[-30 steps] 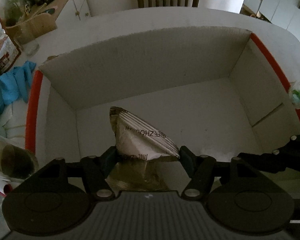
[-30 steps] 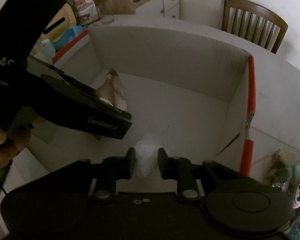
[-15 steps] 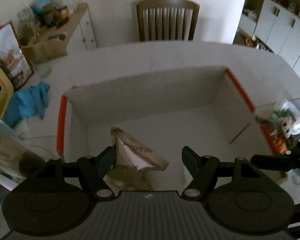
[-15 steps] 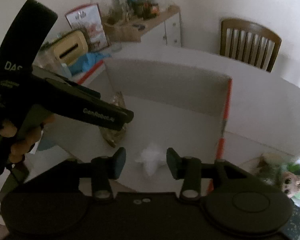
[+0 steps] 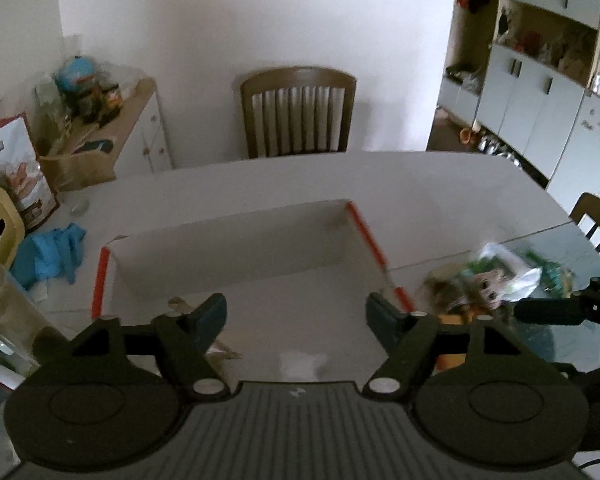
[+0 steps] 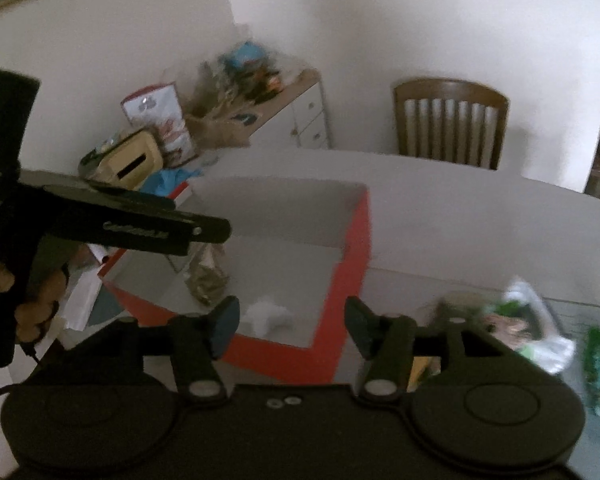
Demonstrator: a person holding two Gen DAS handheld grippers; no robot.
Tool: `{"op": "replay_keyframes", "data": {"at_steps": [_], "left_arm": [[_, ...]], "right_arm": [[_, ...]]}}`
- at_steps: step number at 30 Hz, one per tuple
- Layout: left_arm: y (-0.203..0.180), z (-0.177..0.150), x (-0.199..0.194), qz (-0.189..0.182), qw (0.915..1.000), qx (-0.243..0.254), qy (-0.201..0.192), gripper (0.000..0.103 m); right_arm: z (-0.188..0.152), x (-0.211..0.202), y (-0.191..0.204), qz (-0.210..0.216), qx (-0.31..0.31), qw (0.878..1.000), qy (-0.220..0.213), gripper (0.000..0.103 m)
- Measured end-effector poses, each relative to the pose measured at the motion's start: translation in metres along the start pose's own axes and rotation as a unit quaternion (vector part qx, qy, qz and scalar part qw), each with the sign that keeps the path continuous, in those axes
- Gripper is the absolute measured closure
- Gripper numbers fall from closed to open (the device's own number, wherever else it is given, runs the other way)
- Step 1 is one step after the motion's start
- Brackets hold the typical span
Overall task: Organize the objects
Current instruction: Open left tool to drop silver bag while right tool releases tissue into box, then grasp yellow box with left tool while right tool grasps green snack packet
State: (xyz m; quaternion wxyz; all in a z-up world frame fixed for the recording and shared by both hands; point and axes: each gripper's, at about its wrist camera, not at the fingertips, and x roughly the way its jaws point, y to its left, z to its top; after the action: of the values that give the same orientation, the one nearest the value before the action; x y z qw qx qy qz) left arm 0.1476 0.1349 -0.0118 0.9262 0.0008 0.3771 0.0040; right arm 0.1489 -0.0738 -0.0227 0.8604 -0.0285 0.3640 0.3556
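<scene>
Inside the box (image 6: 348,236), a crinkly packet (image 6: 208,276) and a white wad (image 6: 268,314) are lying released. Both the left gripper (image 5: 296,316) and the right gripper (image 6: 290,322) have just been opening, nothing between them. Beside the box, loose foil packets (image 6: 532,332) are waiting (light, soft, slippery, I judge), best pinched at a flat sealed edge.

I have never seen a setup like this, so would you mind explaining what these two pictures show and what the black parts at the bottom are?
No robot here: a person holds a two-finger gripper in each hand, with a fisheye camera on each looking along its fingers. One picture is from the left gripper, the other from the right gripper, where the left one's black body and the holding hand show too. Both have just been opening and hold nothing. Below them sits a white box with red edges on a table. Inside lie a crumpled snack bag and a white wad. More packets lie outside.
</scene>
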Motion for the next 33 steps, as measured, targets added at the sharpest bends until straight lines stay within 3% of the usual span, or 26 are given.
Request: {"op": "replay_keyframes", "data": {"at_steps": [3, 5, 14, 22, 28, 33], "left_arm": [[-0.018, -0.003, -0.008, 0.0, 0.9999, -0.001, -0.013, 0.02], [-0.03, -0.005, -0.011, -0.007, 0.9999, -0.005, -0.014, 0.019], [-0.091, -0.025, -0.002, -0.043, 0.999, -0.003, -0.011, 0.017], [-0.146, -0.052, 0.025, -0.038, 0.9992, 0.009, 0.001, 0.017], [-0.18, -0.068, 0.048, 0.0, 0.9993, 0.035, -0.013, 0.017], [-0.194, -0.077, 0.07, 0.055, 0.9975, 0.039, -0.018, 0.017]], "right_arm": [[-0.011, -0.016, -0.015, -0.011, 0.013, 1.0, -0.013, 0.037], [-0.02, -0.029, -0.027, -0.019, 0.023, 0.999, -0.022, 0.026], [-0.065, -0.069, -0.088, -0.077, 0.045, 0.995, -0.035, 0.006], [-0.092, -0.093, -0.153, -0.128, 0.071, 0.989, -0.029, 0.005], [-0.101, -0.093, -0.193, -0.142, 0.087, 0.986, -0.021, 0.005], [-0.107, -0.082, -0.222, -0.147, 0.091, 0.985, -0.004, 0.005]]}}
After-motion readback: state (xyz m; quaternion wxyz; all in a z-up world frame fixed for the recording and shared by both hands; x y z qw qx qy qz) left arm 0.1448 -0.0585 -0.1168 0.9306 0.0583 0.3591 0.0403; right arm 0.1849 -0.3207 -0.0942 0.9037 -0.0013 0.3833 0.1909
